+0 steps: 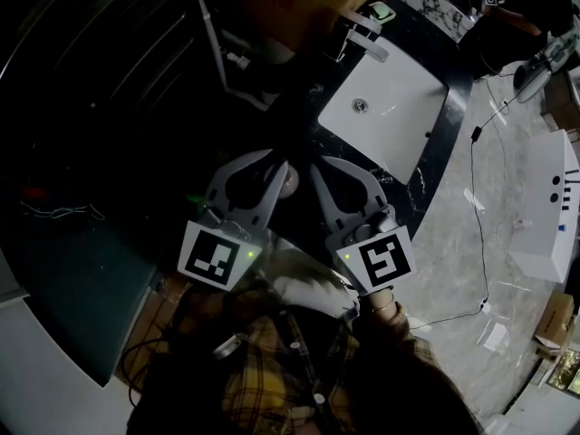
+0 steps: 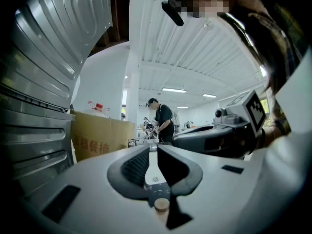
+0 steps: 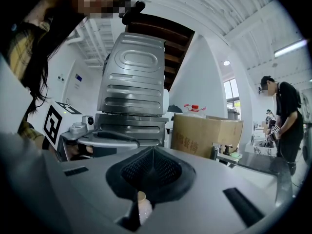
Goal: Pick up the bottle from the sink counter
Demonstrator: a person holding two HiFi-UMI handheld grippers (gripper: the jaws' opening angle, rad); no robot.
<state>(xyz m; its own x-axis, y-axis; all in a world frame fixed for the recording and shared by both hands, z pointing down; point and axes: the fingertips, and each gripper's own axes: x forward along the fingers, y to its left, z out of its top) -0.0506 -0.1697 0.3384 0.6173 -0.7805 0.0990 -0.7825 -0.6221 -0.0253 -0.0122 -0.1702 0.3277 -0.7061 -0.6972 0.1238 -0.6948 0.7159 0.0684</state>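
A small white bottle (image 1: 290,181) with a tan cap stands on the dark sink counter (image 1: 299,116), showing between my two grippers in the head view. It appears low under the jaws in the left gripper view (image 2: 161,206) and in the right gripper view (image 3: 142,207). My left gripper (image 1: 280,164) is shut with nothing between its pads (image 2: 136,165), just left of the bottle. My right gripper (image 1: 318,163) is shut and empty too, just right of the bottle, and its black pads (image 3: 165,169) meet in a line. Both point away from the person toward the counter.
A white sink basin (image 1: 385,107) with a faucet (image 1: 361,33) lies beyond the grippers to the right. A cardboard box (image 3: 204,133) and a grey ribbed metal appliance (image 3: 134,89) stand behind the counter. A person in black (image 3: 282,123) works farther back. A black cable (image 1: 480,216) runs over the floor.
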